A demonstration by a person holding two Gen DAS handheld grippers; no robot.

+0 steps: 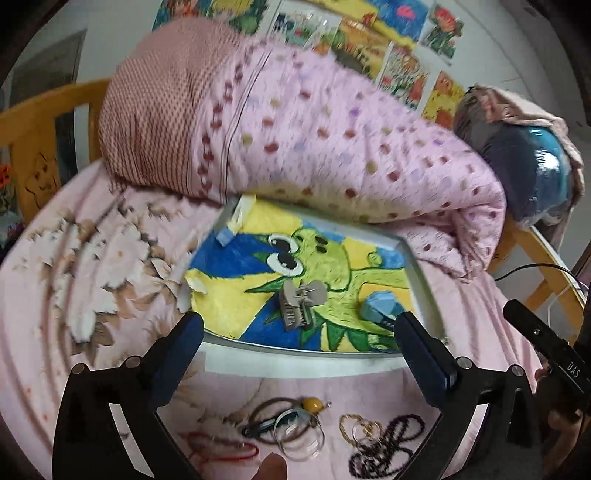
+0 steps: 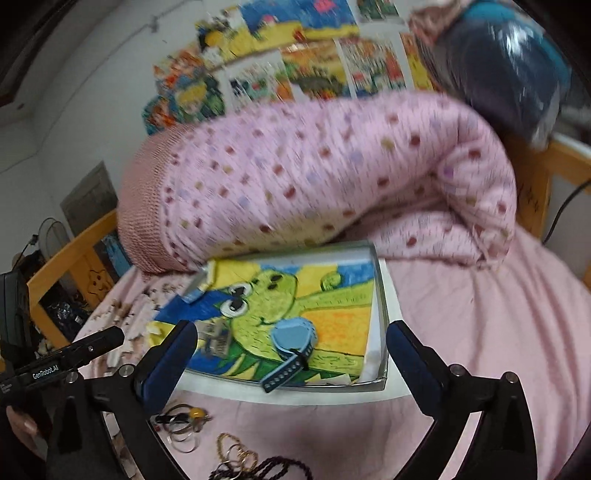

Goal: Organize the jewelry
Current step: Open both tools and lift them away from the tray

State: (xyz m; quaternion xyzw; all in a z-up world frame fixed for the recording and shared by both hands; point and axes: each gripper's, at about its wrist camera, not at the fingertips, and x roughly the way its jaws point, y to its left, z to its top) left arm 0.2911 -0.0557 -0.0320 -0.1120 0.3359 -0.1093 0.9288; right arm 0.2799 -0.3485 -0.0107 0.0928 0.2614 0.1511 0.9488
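A shallow box [image 1: 419, 280] lined with a green cartoon drawing lies on the pink bed. In it are a grey hair claw [image 1: 297, 304] and a light blue watch [image 1: 380, 308]; the watch also shows in the right wrist view [image 2: 291, 339], with the claw [image 2: 216, 339] and the box rim [image 2: 382, 295]. My left gripper [image 1: 299, 332] is open and empty above the box's near edge. My right gripper [image 2: 291, 345] is open and empty over the box. On the sheet in front lie clear bangles [image 1: 299, 432], a yellow bead hair tie [image 1: 312, 403], a gold chain [image 1: 360, 428], dark beads [image 1: 388, 443] and a red string [image 1: 221, 446].
A rolled pink dotted quilt [image 1: 332, 140] lies right behind the box. A wrapped blue bundle [image 1: 532, 166] sits at the right on the wooden bed frame [image 1: 37, 122]. Drawings [image 1: 369, 33] cover the wall. A black cable [image 1: 532, 267] runs at the right.
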